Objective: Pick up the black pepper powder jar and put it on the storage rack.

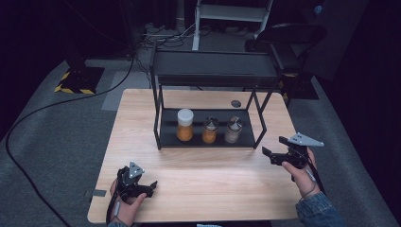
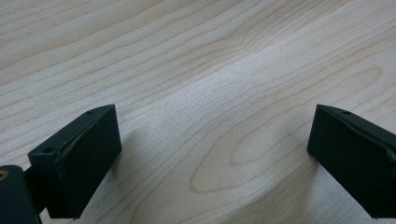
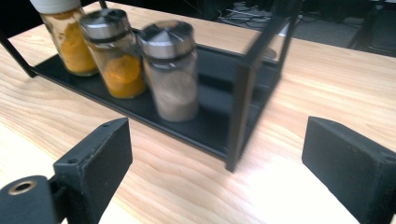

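A black two-tier rack (image 1: 213, 66) stands on the wooden table (image 1: 208, 175). On its lower shelf three jars stand in a row: a white-lidded jar of orange powder (image 1: 185, 125), a metal-lidded jar of orange powder (image 1: 210, 130) and a metal-lidded jar of beige powder (image 1: 233, 129). My right gripper (image 1: 274, 146) hovers open just right of the rack's front right post (image 3: 240, 107), pointing at the jars. In the right gripper view the beige jar (image 3: 175, 70) is nearest, and nothing lies between the jaws of the right gripper (image 3: 217, 135). My left gripper (image 1: 151, 187) rests open near the front left edge, over bare wood (image 2: 210, 56).
A small dark round disc (image 1: 235, 103) lies on the table behind the rack. Beyond the table are a black chair (image 1: 293, 33), floor cables (image 1: 28, 118) and a yellow-striped stand base (image 1: 78, 78). The table's front edge runs close to both hands.
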`<action>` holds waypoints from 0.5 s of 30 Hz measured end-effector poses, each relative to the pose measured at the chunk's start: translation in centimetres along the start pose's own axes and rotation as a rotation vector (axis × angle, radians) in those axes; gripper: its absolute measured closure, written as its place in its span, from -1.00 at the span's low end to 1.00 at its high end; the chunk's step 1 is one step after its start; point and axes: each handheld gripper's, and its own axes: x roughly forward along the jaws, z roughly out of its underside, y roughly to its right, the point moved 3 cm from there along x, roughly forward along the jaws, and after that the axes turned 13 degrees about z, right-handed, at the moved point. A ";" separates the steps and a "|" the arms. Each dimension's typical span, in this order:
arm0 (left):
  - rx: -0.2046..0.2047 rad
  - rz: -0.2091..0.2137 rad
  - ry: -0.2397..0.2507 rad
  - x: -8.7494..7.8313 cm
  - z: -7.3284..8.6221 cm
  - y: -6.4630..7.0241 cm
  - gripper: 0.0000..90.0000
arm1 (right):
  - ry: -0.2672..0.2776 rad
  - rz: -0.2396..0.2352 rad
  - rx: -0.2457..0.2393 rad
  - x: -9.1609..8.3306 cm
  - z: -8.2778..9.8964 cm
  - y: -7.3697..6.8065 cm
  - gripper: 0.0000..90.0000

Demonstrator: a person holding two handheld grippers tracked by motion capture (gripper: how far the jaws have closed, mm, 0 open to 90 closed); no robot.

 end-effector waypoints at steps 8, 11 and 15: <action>0.001 0.001 -0.001 0.0 0.0 0.0 -0.94 | -0.009 0.016 0.007 -1.1 2.6 1.5 -0.82; 0.001 0.001 -0.001 0.0 0.0 0.0 -0.94 | -0.020 0.020 0.008 -1.2 3.2 1.8 -0.82; 0.001 0.001 -0.001 0.0 0.0 0.0 -0.94 | -0.035 0.026 0.005 -1.3 3.9 1.9 -0.82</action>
